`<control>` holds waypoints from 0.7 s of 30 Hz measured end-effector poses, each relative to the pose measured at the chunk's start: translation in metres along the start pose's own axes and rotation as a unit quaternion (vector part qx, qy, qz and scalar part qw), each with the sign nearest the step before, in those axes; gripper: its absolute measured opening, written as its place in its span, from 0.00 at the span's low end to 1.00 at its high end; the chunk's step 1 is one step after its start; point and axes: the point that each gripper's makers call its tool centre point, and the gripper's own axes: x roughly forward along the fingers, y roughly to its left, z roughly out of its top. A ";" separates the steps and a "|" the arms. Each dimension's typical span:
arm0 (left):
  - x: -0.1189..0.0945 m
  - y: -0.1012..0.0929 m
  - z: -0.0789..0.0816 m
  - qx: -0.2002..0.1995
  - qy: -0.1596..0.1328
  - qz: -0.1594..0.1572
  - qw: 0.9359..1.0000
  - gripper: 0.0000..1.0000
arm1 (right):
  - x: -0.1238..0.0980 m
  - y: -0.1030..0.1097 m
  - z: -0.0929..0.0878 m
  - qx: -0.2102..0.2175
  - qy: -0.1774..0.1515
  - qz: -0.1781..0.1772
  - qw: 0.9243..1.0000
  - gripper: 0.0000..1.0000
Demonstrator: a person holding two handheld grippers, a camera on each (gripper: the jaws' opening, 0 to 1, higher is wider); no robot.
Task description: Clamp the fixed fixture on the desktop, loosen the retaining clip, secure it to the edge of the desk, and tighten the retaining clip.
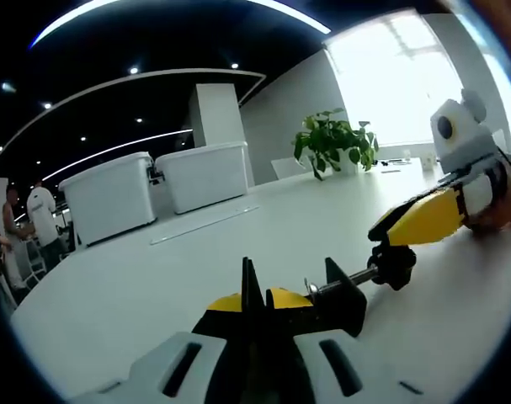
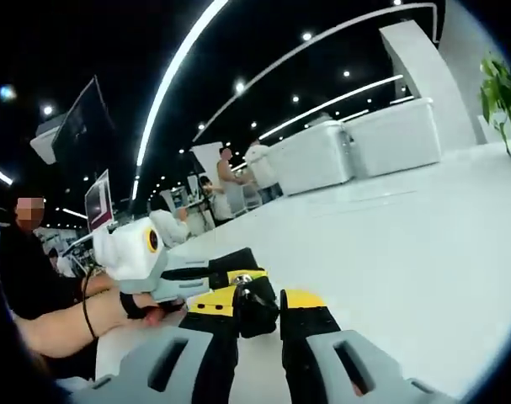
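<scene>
Fixture: a small black clamp (image 1: pixel 339 296) with a threaded screw ending in a black knob (image 1: pixel 396 263); it sits low on the white counter (image 1: pixel 154 278), just ahead of the left tongs (image 1: pixel 255 307).
Left tongs: jaws clenched together on the black body of the fixture, yellow tips either side of it.
Right tongs: in the left gripper view the right tongs (image 1: pixel 423 220) come in from the right, yellow tips touching or just beside the knob; in the right gripper view the right tongs (image 2: pixel 259 311) have the knob (image 2: pixel 253 305) between the jaws, apparently grasping it.
Stage: likely loosening the retaining clip, judged from the hold on the knob.
Risk, slip: the knob is small and dark, so the jaws could skid round it without turning the screw.
Risk, twist: if the left hold is shallow, the whole fixture may rotate with the knob.
Risk, drop: lifting toward the counter edge with a loosened screw could let it tip out.
</scene>
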 end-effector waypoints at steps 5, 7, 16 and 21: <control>0.000 0.000 0.000 0.000 0.000 0.000 1.000 0.07 | 0.004 -0.006 0.004 -0.001 -0.001 0.005 1.000 0.19; 0.000 0.000 0.000 0.000 0.000 0.000 1.000 0.07 | 0.003 -0.001 0.003 -0.017 -0.007 0.005 1.000 0.18; -0.001 -0.001 0.001 0.003 -0.002 0.002 1.000 0.07 | -0.001 0.013 0.007 -0.154 -0.039 -0.009 0.987 0.10; -0.001 -0.001 0.001 0.004 -0.003 0.002 1.000 0.07 | -0.003 0.016 0.008 -0.205 -0.044 -0.019 0.978 0.09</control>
